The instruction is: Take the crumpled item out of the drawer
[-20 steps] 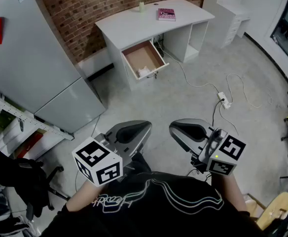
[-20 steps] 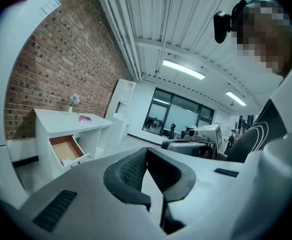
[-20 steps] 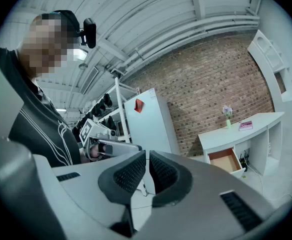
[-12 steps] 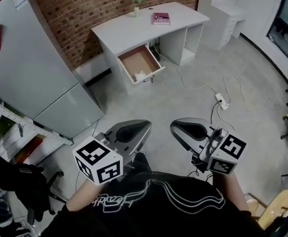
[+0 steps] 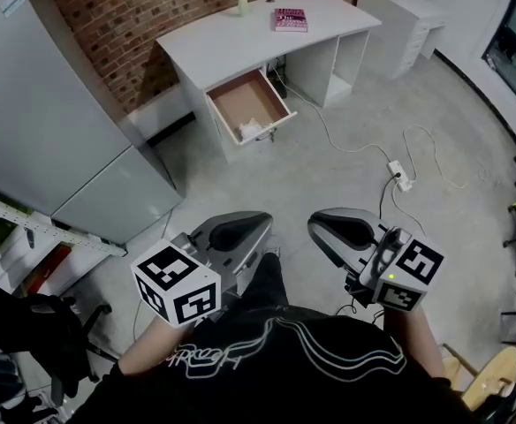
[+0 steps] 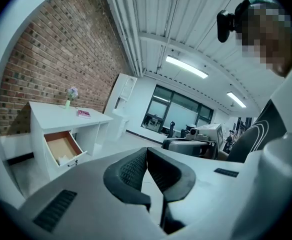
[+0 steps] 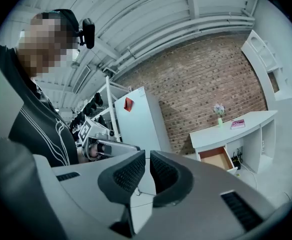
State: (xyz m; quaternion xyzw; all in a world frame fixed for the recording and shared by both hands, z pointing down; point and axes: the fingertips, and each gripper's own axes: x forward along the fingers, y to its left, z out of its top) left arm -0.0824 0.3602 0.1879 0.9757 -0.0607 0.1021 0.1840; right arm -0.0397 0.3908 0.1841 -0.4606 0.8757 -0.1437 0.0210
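Across the floor stands a white desk (image 5: 240, 47) with its drawer (image 5: 240, 102) pulled open. A white crumpled item (image 5: 251, 129) lies at the drawer's front end. Both grippers are held low, close to the person's body and far from the desk. My left gripper (image 5: 240, 230) is shut with nothing between its pads. My right gripper (image 5: 333, 230) is likewise shut and empty. The left gripper view shows its jaws (image 6: 146, 153) touching, with the drawer (image 6: 61, 146) small at the left. The right gripper view has its jaws (image 7: 147, 158) together and the drawer (image 7: 217, 159) at the right.
A tall grey cabinet (image 5: 55, 104) stands left of the desk against the brick wall. A power strip (image 5: 402, 180) and its cable lie on the floor at the right. On the desk are a pink book (image 5: 291, 19) and a small vase (image 5: 243, 5). Metal shelving (image 5: 28, 237) is at the left.
The head view has swung slightly, so the desk sits a little further left. A dark trouser leg now shows between the grippers. Both grippers hold the same pose, still shut.
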